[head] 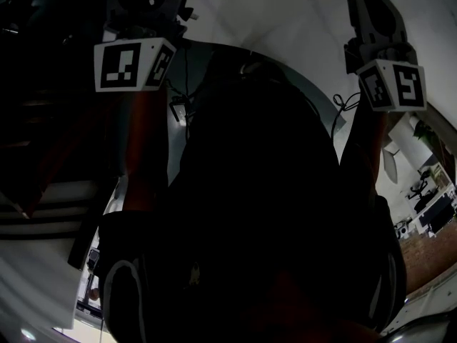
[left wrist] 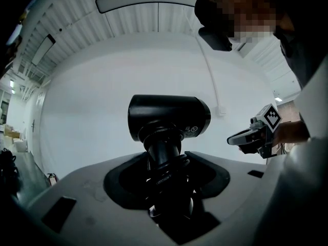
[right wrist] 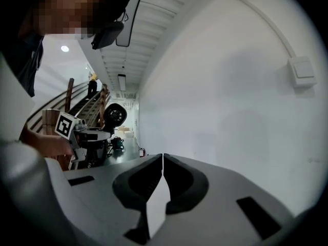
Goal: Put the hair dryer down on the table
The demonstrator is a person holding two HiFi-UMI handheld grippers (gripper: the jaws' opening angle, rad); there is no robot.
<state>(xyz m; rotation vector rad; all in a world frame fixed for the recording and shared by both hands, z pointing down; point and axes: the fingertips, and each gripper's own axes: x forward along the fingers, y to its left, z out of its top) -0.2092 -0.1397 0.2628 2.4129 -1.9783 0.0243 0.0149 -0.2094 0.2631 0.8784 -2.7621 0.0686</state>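
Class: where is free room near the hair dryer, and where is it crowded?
Free: between hair dryer and right hand-held gripper, before the bare wall. Crowded: the left hand-held gripper, jaws full of handle and cord. No table shows.

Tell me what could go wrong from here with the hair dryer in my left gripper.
1. The left gripper holds the hair dryer by its handle, with the bulky head above the jaws; it may swing or tip as it is lowered.
2. The cord is bunched between the jaws, so the grip could slip, or the cord could snag on release.
3. Nothing to set it on shows in any view, and the head view is dark, so the landing may be misjudged.
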